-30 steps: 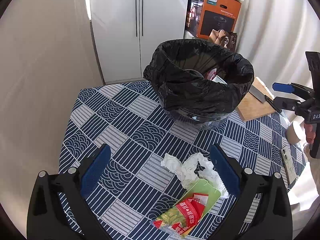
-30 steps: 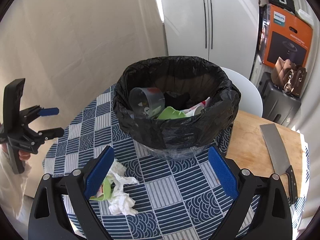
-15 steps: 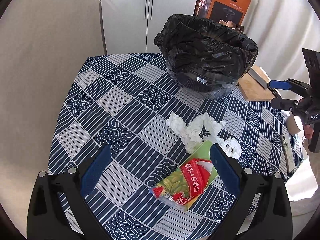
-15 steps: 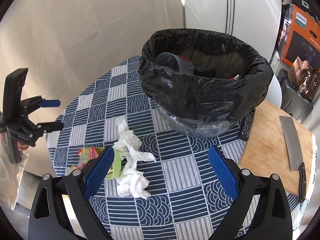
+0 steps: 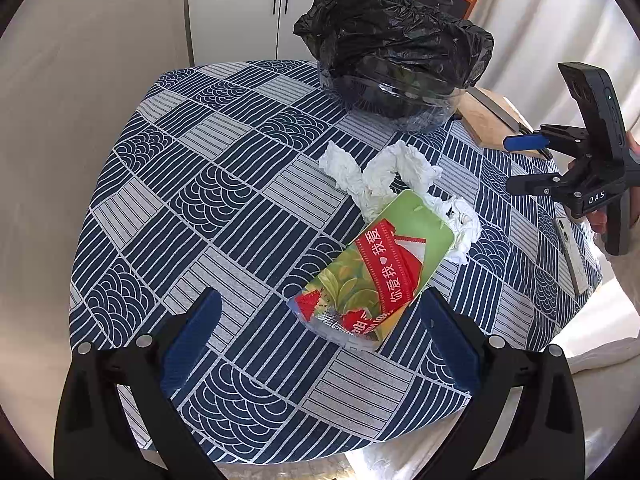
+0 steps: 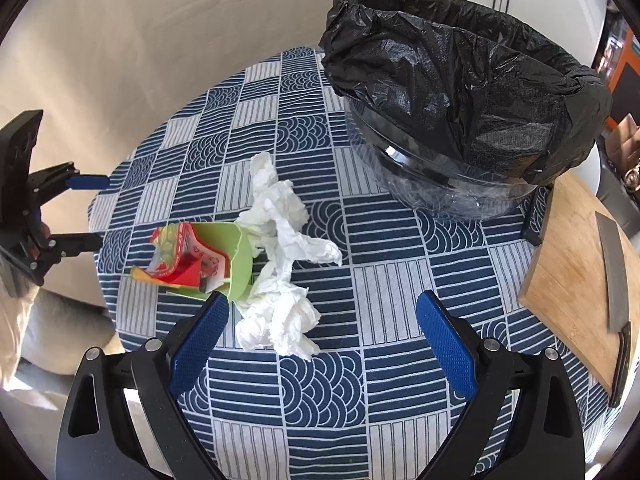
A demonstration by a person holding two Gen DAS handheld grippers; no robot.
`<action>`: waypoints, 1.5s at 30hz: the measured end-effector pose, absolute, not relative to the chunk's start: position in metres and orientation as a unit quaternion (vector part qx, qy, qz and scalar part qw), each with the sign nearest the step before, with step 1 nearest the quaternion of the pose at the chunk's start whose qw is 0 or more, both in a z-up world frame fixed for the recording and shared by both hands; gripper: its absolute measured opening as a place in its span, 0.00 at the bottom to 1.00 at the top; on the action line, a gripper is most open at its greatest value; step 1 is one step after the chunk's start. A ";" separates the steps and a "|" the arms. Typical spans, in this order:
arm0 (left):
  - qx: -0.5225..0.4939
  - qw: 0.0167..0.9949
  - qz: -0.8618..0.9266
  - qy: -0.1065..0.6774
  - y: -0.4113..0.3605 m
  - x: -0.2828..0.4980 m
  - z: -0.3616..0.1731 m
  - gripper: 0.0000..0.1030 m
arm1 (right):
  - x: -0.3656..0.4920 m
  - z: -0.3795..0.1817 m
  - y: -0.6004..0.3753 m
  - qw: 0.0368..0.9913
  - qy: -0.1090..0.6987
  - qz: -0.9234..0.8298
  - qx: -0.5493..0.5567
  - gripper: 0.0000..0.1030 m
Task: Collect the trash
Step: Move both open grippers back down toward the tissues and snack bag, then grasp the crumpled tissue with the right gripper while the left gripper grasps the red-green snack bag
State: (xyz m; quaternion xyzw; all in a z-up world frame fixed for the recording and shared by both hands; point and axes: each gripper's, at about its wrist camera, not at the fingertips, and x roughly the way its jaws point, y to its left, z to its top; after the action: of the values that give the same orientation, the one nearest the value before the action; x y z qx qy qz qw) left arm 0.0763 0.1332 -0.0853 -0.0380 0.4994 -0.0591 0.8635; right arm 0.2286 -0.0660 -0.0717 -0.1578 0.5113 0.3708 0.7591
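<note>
A green and red snack wrapper [image 5: 376, 268] lies on the blue patterned tablecloth, with crumpled white tissue [image 5: 380, 176] beside it. The wrapper [image 6: 200, 256] and tissue [image 6: 280, 248] also show in the right wrist view. A bin lined with a black bag [image 5: 396, 60] stands at the table's far side; it shows in the right wrist view [image 6: 460, 92] too. My left gripper [image 5: 320, 340] is open and empty, just short of the wrapper. My right gripper [image 6: 320, 340] is open and empty, just short of the tissue.
A wooden cutting board [image 6: 576, 264] with a cleaver [image 6: 612, 272] lies right of the bin. A phone [image 5: 570, 252] lies near the table's right edge. The tablecloth [image 5: 224, 200] has bare stretches to the left. A white cabinet [image 5: 256, 4] stands behind.
Both grippers have pulled back and lowered from the bin toward the near side of the table. The wrapper and tissue now lie closer to the open fingers. Nothing was grasped.
</note>
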 end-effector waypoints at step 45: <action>0.053 0.805 -0.243 0.539 0.113 0.123 -0.160 0.65 | 0.234 -0.141 -0.043 0.660 0.593 0.426 -0.175 0.37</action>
State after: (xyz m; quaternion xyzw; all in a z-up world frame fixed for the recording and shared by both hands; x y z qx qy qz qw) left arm 0.1229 0.1131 -0.1596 0.0529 0.5386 -0.2432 0.8050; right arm 0.2338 -0.0433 -0.1410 -0.1754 0.5930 0.4262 0.6602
